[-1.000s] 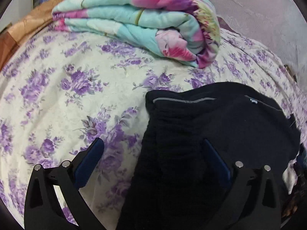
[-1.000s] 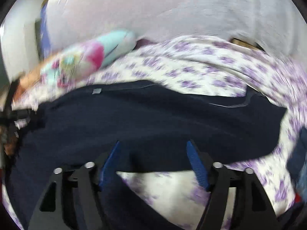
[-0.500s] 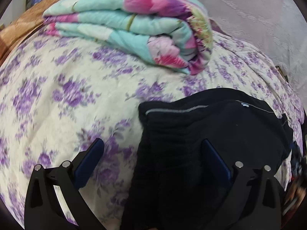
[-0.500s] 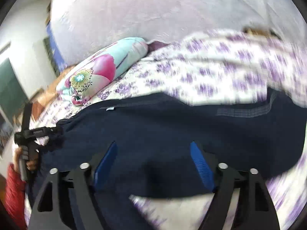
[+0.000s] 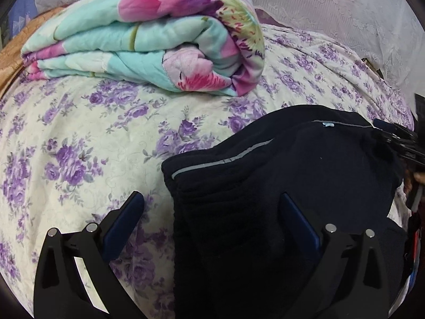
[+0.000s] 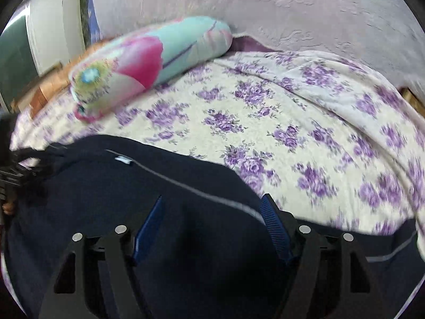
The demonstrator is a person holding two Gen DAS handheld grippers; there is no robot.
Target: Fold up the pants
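Dark navy pants with a thin grey stripe lie on the purple-flowered bedsheet. In the left wrist view my left gripper is open, its jaws straddling the ribbed edge of the pants, one finger over the sheet, one over the cloth. In the right wrist view the pants fill the lower left; my right gripper is open with dark cloth between and under its fingers. The other gripper shows at the left edge.
A folded turquoise-and-pink floral quilt lies at the back of the bed, also in the right wrist view. A pale lace curtain hangs behind. Bare flowered sheet spreads to the right.
The right gripper swung over the pants; the cloth now lies doubled, its striped edge crossing between the fingers. The left gripper shifted slightly, staying open at the ribbed edge.
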